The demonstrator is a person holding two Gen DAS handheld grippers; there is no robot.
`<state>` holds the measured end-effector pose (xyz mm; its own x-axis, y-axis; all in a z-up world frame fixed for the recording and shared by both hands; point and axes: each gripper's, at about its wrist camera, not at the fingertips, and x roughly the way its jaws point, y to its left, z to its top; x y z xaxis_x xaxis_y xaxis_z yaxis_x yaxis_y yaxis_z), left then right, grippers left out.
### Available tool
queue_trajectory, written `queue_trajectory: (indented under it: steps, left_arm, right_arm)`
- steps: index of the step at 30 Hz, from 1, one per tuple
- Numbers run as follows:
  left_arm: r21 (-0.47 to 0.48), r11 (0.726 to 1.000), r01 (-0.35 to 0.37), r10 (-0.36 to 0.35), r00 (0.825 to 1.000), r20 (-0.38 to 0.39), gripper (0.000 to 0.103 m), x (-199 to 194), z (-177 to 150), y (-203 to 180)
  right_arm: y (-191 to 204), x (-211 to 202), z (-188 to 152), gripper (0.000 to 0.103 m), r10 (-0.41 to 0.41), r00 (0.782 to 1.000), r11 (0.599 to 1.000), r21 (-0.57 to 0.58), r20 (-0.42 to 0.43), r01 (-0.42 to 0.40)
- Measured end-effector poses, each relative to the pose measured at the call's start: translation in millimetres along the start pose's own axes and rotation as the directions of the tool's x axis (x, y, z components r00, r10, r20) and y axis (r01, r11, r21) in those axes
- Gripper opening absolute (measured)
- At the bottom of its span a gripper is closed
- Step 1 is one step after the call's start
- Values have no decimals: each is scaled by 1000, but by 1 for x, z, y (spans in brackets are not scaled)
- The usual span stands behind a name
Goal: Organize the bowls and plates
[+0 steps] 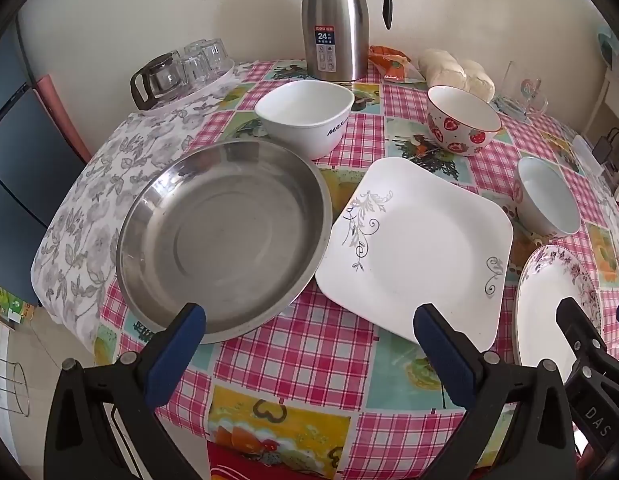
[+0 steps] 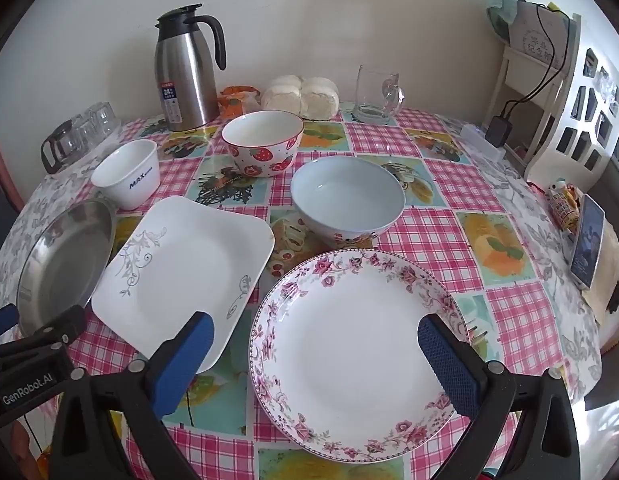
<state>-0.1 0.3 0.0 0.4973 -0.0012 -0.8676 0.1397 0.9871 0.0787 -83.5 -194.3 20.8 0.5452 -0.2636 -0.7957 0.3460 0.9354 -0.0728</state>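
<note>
Both claws are spread wide with nothing between the pads: left gripper [image 1: 309,322] hangs over the gap between the steel pan [image 1: 225,236] and the square plate [image 1: 417,244], right gripper [image 2: 315,330] sits above the flowered plate [image 2: 357,352]. All three lie flat along the near side of the checked tablecloth [image 2: 441,216]. Behind them stand the white bowl [image 1: 305,114], strawberry bowl [image 2: 263,142] and pale blue bowl [image 2: 347,196], all apart, with the thermos [image 2: 187,68] by the wall.
</note>
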Motion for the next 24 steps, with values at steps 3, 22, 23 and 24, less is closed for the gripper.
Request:
queue_trajectory:
  steps: [3,22,23,24]
  left_arm:
    - [-2,1000,0,0,1000,-2,103,1,0,-1]
    - [-1,1000,0,0,1000,-1,103,6,-4,2]
    - [-2,1000,0,0,1000,0,103,6,-6,3]
    - [-3,1000,-1,1,1000,1,103,6,-6,4]
  right_arm:
    - [0,0,0,103,0,1000,1000,0,-1,0]
    - [0,1,0,103,-3,1000,1000,-4,-7,3]
    - [0,1,0,103,-2,1000,1000,-4,-7,2]
    - [0,1,0,103,-2,1000,1000,-4,-7,2]
